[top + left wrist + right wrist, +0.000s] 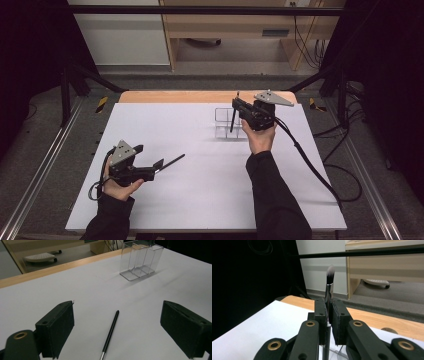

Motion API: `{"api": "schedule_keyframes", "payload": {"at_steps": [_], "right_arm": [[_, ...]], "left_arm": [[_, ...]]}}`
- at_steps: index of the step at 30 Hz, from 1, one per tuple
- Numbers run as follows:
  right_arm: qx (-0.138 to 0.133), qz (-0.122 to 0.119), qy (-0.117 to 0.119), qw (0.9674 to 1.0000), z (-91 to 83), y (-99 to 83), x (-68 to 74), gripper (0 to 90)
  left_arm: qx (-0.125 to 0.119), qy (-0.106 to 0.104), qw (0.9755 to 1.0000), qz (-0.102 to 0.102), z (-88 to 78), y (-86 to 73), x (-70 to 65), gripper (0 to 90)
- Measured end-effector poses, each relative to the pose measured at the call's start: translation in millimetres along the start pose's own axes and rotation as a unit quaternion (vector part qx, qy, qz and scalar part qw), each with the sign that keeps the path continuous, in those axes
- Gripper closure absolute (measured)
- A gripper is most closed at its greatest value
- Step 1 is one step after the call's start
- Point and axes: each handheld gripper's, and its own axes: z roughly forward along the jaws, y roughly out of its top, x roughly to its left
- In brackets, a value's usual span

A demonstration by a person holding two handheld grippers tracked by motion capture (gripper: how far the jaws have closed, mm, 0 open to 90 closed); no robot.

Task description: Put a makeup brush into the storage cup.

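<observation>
1. The right claw (239, 111) was clamped on a slim makeup brush with a black handle, silver ferrule and white-tipped dark bristles (329, 293). In the right gripper view its two black jaws stood pressed together on the handle, bristles pointing up past the jaw tips.

2. The brush's long axis ran near upright, handle end downward. In the high view that lower end hung over the clear plastic organiser box with upright dividers (226, 122), which stood on the white bench (200, 200) directly beneath and slightly on the person's side of the claw.

3. By my reading, the coming move turned on this one relation: handle tip above an open compartment, axis close to vertical. Which compartment lay under the tip could not be told from these views.

4. The right hand (260, 137) was far the nearer one to the organiser; the left was well apart from it.

5. The left claw (117, 335) stood wide apart, gripping nothing. A second thin black stick-like brush handle with a silver end (110, 333) lay flat on the bench between its jaws, touching neither, its long axis running away from the claw toward the organiser (140, 261).

6. The second handle lay straight ahead of the left claw, so it seemed the likely next pick.
</observation>
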Motion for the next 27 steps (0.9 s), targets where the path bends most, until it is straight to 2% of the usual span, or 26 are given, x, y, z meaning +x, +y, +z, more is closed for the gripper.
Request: {"api": "schedule_keyframes", "payload": {"at_steps": [9,27], "right_arm": [[-0.011,-0.004,-0.011,0.9999,2.7,7.9,-5.3,84.0],[-0.010,-0.016,-0.031,0.9993,19.3,16.0,-11.8,83.9]], "left_arm": [[0.001,0.000,1.0000,-0.002,0.6,-0.4,-0.1,11.1],[0.002,-0.004,1.0000,0.000,1.1,-0.6,-0.7,11.0]]}}
